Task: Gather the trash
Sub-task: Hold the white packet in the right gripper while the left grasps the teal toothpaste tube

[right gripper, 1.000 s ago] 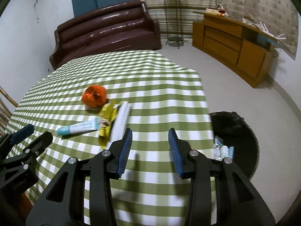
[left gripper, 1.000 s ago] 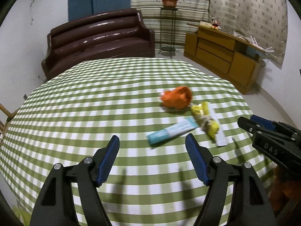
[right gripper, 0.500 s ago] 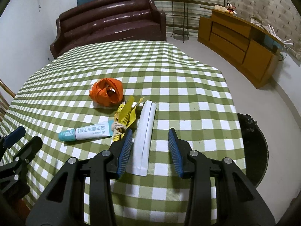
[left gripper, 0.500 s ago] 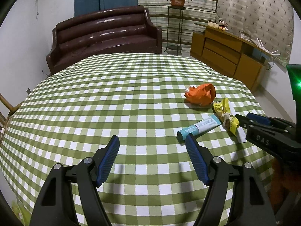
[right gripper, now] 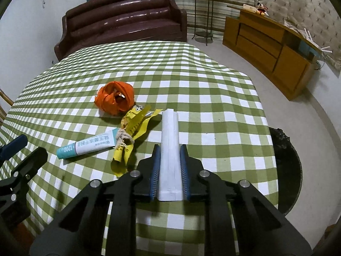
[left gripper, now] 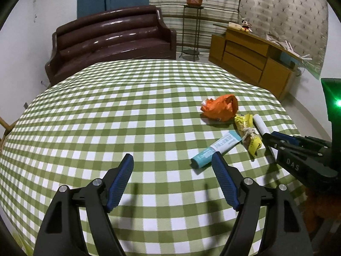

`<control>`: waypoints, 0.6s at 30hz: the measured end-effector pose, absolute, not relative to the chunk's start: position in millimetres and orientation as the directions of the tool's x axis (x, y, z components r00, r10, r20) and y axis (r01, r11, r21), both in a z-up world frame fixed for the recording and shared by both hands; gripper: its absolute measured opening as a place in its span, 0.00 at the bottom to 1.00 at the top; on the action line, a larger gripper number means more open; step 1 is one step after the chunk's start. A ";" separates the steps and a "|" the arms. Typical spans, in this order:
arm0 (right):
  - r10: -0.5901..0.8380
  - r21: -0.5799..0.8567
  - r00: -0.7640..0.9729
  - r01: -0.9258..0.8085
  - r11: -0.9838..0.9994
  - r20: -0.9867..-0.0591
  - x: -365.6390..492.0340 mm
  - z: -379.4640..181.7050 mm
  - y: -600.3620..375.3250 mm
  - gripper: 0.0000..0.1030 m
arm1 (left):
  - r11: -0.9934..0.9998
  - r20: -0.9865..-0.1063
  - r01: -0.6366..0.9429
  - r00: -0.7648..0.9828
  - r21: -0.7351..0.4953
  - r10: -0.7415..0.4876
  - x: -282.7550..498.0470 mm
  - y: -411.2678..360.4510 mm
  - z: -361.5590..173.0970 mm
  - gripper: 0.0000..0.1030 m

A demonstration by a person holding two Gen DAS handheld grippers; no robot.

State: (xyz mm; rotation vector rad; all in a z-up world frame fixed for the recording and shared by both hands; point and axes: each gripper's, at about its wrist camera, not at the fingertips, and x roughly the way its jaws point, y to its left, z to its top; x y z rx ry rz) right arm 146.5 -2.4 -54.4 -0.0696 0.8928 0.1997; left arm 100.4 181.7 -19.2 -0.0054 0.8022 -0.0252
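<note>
Right gripper (right gripper: 169, 168) jaws clamped on white packet (right gripper: 169, 140), far end resting on counter (right gripper: 213, 98). Left gripper (left gripper: 172, 181) jaws open, empty. Tube (right gripper: 87, 147), yellow wrapper (right gripper: 133, 132), orange bag (right gripper: 116, 100) remained uncollected; dark bin (right gripper: 287, 170) waited beside counter.

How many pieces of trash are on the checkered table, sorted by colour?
Orange: 1, crumpled orange bag
Yellow: 1, yellow wrapper
Teal and white: 1, tube
White: 1, white packet, in the right gripper
Total: 4
</note>
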 end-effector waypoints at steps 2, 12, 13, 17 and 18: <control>0.146 0.030 0.612 -0.195 0.980 -0.777 144.5 -54.0 -8.8 0.18 | 0.999 -0.720 0.037 0.694 -0.010 -0.033 103.7 178.0 -18.7 0.72; 0.157 0.063 0.627 -0.170 0.983 -0.763 135.5 -47.7 -37.2 0.18 | 0.993 -0.764 0.120 0.641 -0.001 -0.078 124.1 163.1 -30.8 0.72; 0.159 0.067 0.627 -0.169 0.983 -0.763 135.5 -47.7 -38.0 0.18 | 0.992 -0.769 0.123 0.635 -0.002 -0.080 125.3 163.2 -32.3 0.72; 0.167 0.079 0.627 -0.166 0.983 -0.761 138.3 -48.3 -40.9 0.18 | 0.989 -0.788 0.146 0.608 -0.010 -0.098 133.2 159.3 -36.9 0.72; 0.168 0.080 0.626 -0.165 0.983 -0.762 138.8 -48.4 -42.4 0.18 | 0.988 -0.792 0.157 0.601 -0.011 -0.104 135.2 157.6 -38.4 0.72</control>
